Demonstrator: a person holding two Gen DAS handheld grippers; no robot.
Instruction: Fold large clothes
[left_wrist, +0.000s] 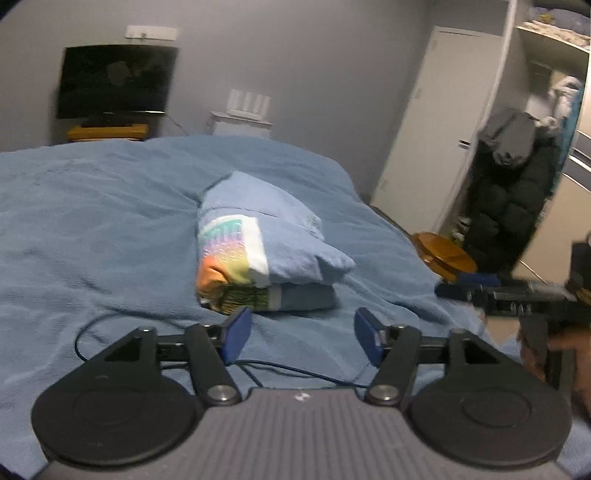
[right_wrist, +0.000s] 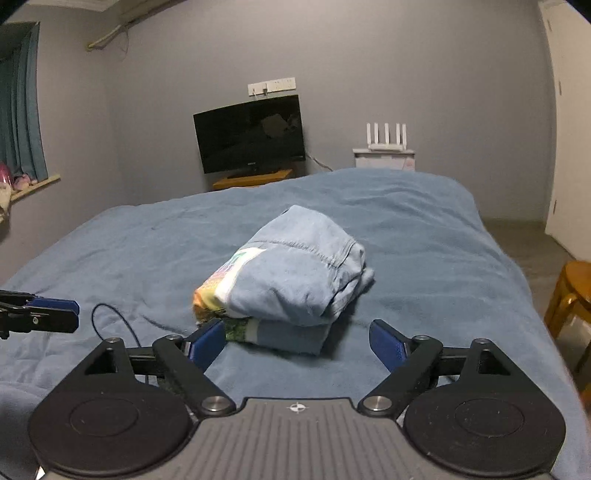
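bed (right_wrist: 424, 236) fills mid-frame | garment (right_wrist: 295, 280) folded, frame centre on bed; likely soft, light, floppy, so grip stacked lower edge | right gripper (right_wrist: 297, 341) open, empty | left gripper (left_wrist: 301, 338) open, empty

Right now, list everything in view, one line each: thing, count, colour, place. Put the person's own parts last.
folded garment: one, light blue with rainbow print, middle of bed
bed cover: one, blue, spread over bed
cable: one, dark, on cover near left
television: one, black, far wall on yellow stand
router: one, white, on white unit by wall
stool: one, orange-brown wood, right of bed
puffer coat: one, black, hanging near wardrobe
left gripper: one, black with blue pads, open, empty
right gripper: one, same colours, open, empty
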